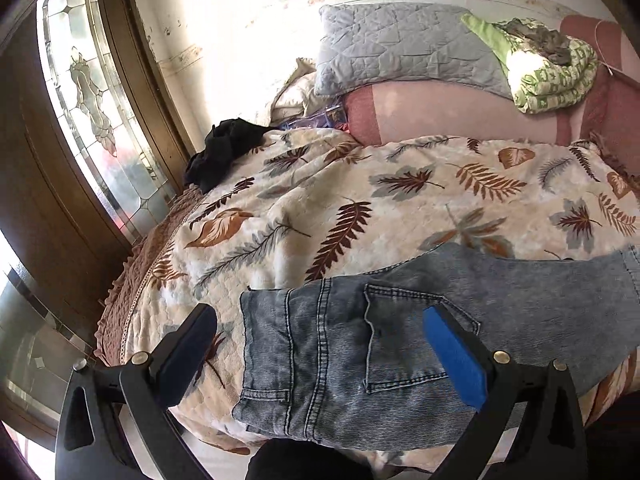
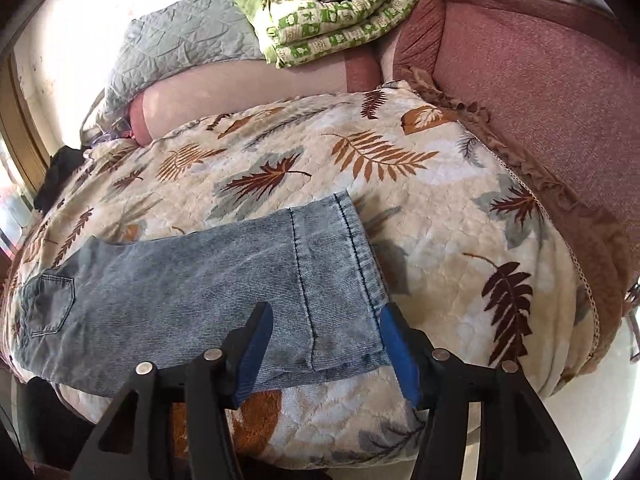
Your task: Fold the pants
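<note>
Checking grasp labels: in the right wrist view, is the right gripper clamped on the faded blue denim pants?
No, the right gripper is open, its blue pads clear of the faded blue denim pants.

A: What is the faded blue denim pair of pants (image 1: 400,344) like, low in the left wrist view?

B: Woven cotton, matt, finely ribbed, with raised dark stitching. Under it, the cream leaf-printed quilted bedspread (image 2: 440,216) looks soft and puckered.

A: And the tools?

B: The left tool (image 1: 320,332) has matt black plastic arms, shiny metal rivets and blue rubbery pads; the right tool (image 2: 326,322) has ridged blue pads.

A: Upper left of the left view?

B: A brown wooden door frame (image 1: 152,80), semi-gloss, around leaded patterned glass. The grey quilted pillow (image 1: 400,48) is crinkled, matt cloth.
</note>
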